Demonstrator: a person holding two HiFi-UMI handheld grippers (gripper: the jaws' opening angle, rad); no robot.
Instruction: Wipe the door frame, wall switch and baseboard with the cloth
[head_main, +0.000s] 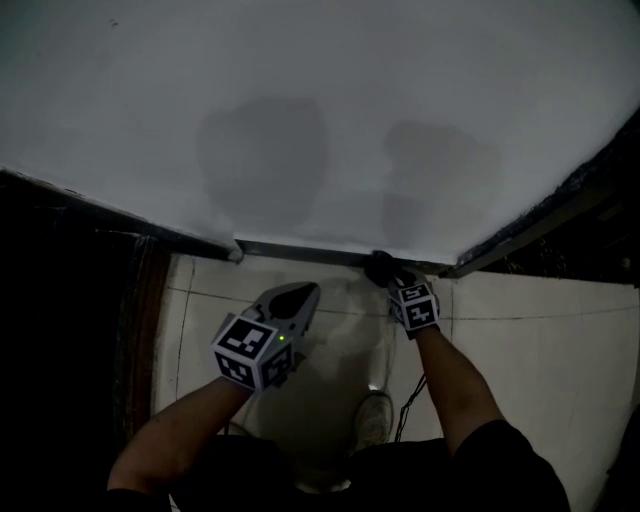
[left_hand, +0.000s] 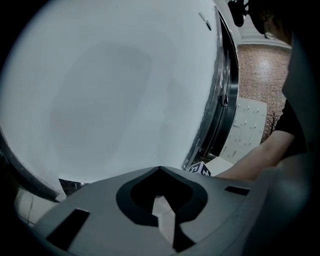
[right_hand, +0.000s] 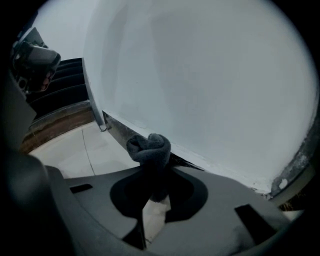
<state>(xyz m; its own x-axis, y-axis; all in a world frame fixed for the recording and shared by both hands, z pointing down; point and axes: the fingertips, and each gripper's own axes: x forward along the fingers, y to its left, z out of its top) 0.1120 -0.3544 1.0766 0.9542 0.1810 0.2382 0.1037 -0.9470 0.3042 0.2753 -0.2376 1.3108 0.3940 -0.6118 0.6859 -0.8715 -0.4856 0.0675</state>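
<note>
The white wall (head_main: 300, 100) fills most of your view above the tiled floor (head_main: 540, 330), and the dark baseboard (head_main: 300, 250) runs along their junction; the baseboard step appears to be in hand. Your right tongs (head_main: 385, 272) are clenched on the bunched dark cloth (right_hand: 149, 147), held at the baseboard, while your left tongs (head_main: 295, 297) hang over the floor, closed on nothing. The next move likely calls for dragging the cloth along the strip under steady pressure.
</note>
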